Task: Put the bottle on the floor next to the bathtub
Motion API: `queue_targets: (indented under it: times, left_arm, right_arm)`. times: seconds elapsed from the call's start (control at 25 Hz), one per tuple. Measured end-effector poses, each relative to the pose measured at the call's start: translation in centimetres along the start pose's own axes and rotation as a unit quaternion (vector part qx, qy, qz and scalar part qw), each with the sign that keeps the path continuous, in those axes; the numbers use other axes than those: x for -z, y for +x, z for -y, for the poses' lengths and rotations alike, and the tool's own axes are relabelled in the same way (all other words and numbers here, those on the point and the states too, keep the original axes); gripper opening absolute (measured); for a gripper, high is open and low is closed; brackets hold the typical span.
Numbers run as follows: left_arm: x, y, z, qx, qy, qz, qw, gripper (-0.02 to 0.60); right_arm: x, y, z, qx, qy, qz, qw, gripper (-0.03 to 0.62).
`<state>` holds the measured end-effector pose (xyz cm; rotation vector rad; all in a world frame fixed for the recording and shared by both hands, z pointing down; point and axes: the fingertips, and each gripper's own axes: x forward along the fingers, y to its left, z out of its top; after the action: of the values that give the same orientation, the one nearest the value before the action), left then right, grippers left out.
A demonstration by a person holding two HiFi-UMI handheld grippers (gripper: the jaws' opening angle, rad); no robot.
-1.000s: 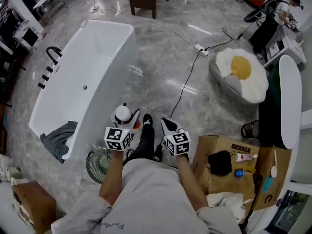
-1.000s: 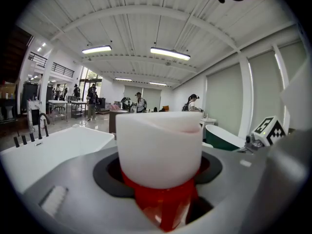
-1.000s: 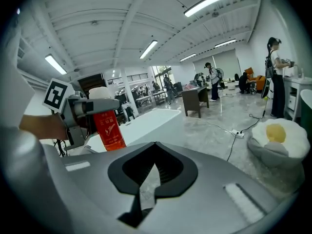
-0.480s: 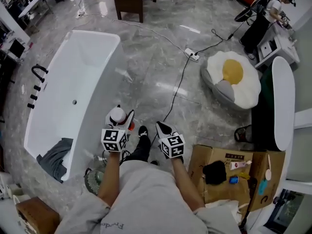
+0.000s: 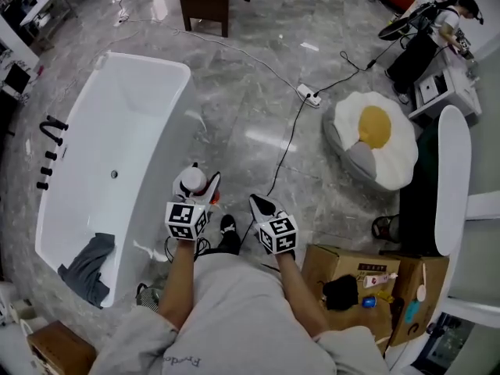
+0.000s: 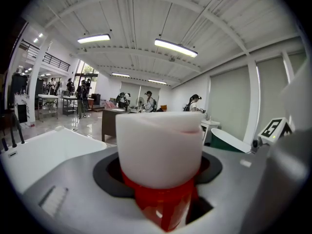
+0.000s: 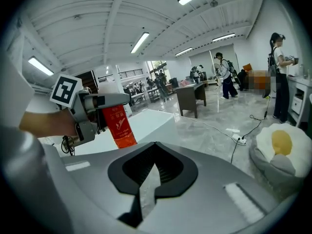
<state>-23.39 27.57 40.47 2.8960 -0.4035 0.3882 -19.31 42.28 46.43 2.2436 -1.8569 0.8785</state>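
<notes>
Beside the bathtub [image 5: 148, 92], bottle [image 5: 191, 183] held off the floor [image 5: 250, 116].
Left gripper [image 5: 199, 198] fingers clamp it; right gripper [image 5: 261, 205] fingers closed, empty; set-down at tub's 3 o'clock not yet done.

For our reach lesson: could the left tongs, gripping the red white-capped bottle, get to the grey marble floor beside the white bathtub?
Probably yes: the left tongs hold the red white-capped bottle beside the white bathtub, over bare grey floor.

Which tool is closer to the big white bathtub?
Left. The left tool, gripping the red bottle, hangs just beside the bathtub's outer wall; the right tool, shut and empty, sits beyond the left one, farther away.
</notes>
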Motion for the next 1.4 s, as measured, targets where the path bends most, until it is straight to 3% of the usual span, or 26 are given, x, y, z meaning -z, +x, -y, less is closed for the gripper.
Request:
queue_targets:
  times: [0.28,0.64,0.88,1.08,1.28,1.4]
  left_arm:
    - [-0.7,3.9,-3.4,-0.004,-0.006,-0.006,1.0,0.334]
    - [-0.2,8.8,-3.9,-0.025,-0.021,-0.033,0.9989,0.334]
    - [-2.8,14.8,-4.1,-0.05,-0.014,-0.028,0.9983,0.334]
    - [-5.8,20.2,-4.9,-0.087,-0.015,-0.016,0.9959,0.334]
    - [-9.1,24.0,-4.4,-0.102,-0.016,-0.013,0.9946,0.334]
    - [-10.2,25.6,-4.4,-0.119,-0.021,-0.008,0.9926,0.334]
  right_arm:
    - [-2.5,4.3,2.3,0.01,0.007,-0.005,1.0,0.0]
    - [-4.7,6.6,8.0,0.007,0.029,-0.005,1.0,0.0]
    - [-9.8,10.5,13.6,-0.049,-0.01,-0.015,0.999,0.0]
    - [-16.2,13.2,18.5,-0.097,-0.017,0.012,0.995,0.0]
    - [-20.6,13.6,20.5,-0.18,-0.049,0.002,0.983,0.0]
    - [-21.8,14.3,22.4,-0.202,-0.06,0.003,0.977,0.0]
